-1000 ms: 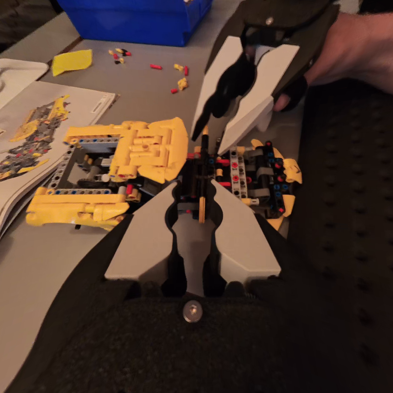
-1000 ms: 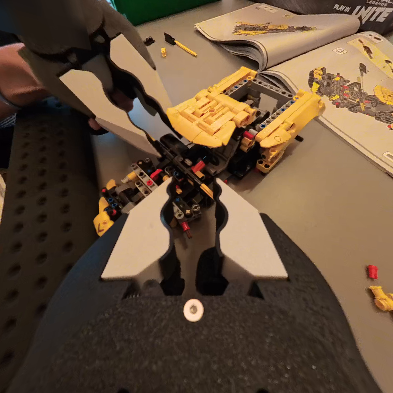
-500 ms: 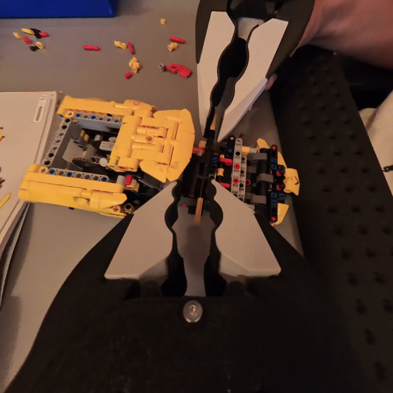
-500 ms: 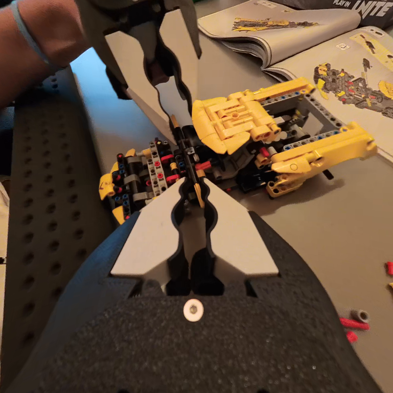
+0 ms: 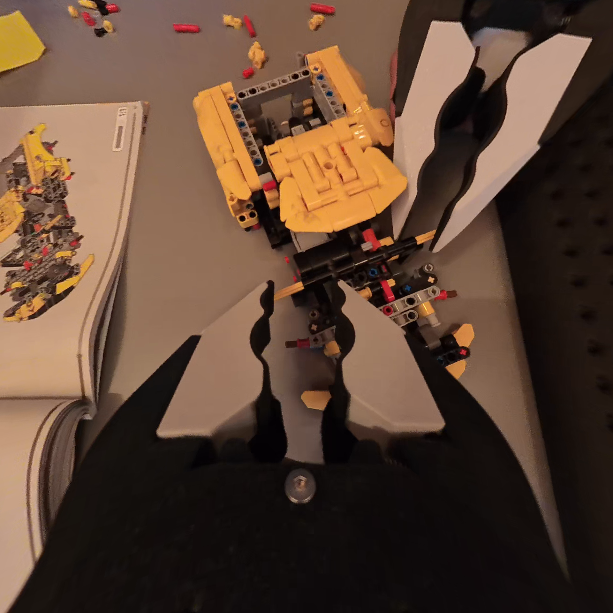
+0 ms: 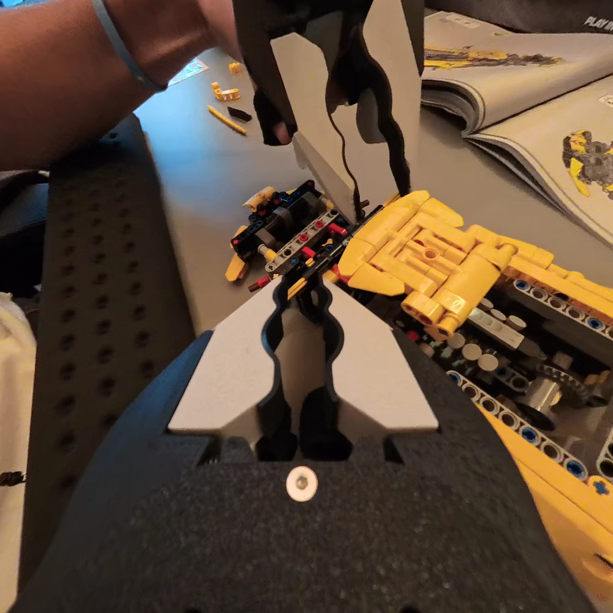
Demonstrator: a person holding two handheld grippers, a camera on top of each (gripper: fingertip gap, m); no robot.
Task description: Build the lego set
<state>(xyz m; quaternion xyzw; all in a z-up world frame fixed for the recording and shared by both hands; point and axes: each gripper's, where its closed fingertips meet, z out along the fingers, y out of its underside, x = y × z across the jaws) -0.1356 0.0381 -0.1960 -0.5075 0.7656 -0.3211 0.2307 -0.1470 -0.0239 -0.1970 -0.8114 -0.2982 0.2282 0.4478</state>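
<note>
The left gripper [image 5: 303, 287] is spread open around the near tip of a thin yellow-ended black axle [image 5: 356, 260]. The far tip is pinched by the right gripper [image 6: 303, 283]. Beyond both, the half-built yellow-and-black plastic lego vehicle [image 5: 311, 172] is seen on the grey table [image 5: 172, 232].

Counts: 1 part-built yellow toy car [image 5: 318, 172] on the table. 2 grippers: left [image 5: 303, 288] & right [image 6: 303, 285], 2 fingers each. 2 open instruction booklets [image 6: 517, 66] in the right wrist view. Approx. a dozen small loose pieces [image 5: 185, 28], red/yellow/black, behind the car; exact no. unclear. 1 yellow paper scrap [image 5: 18, 41]. 1 forearm [image 6: 66, 83] w/ 1 wristband [image 6: 122, 49].
</note>
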